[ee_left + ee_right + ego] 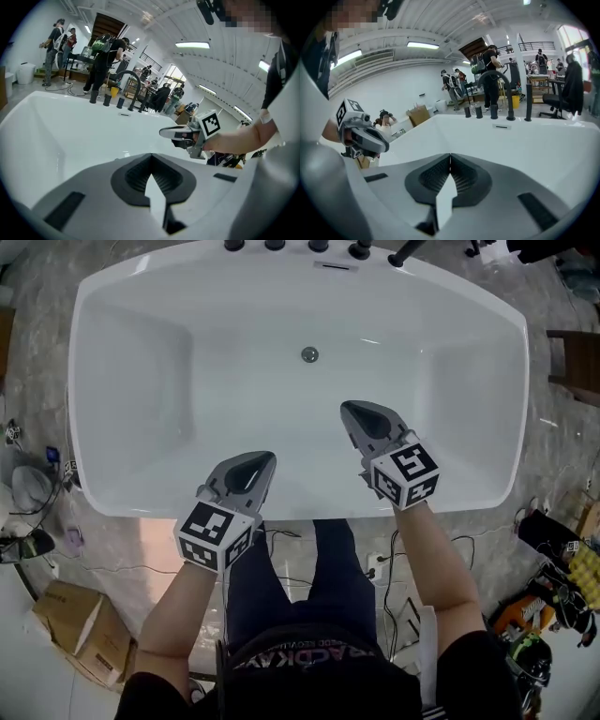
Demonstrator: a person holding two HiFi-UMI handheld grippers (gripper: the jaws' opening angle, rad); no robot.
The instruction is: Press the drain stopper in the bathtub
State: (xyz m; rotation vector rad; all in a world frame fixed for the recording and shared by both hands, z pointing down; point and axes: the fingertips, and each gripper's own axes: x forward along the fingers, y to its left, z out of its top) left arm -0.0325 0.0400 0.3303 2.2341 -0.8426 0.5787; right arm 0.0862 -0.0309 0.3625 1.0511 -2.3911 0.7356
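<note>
Left gripper: jaws closed tip to tip, nothing between them; held above the near rim of the tub.
Right gripper: jaws likewise closed and empty; held over the basin, further in than the left.
Drain stopper: on the tub floor toward the far wall, well apart from both grippers, nothing touching it.
Bathtub: white.
Tap fittings: black, in a row on the far rim.
</note>
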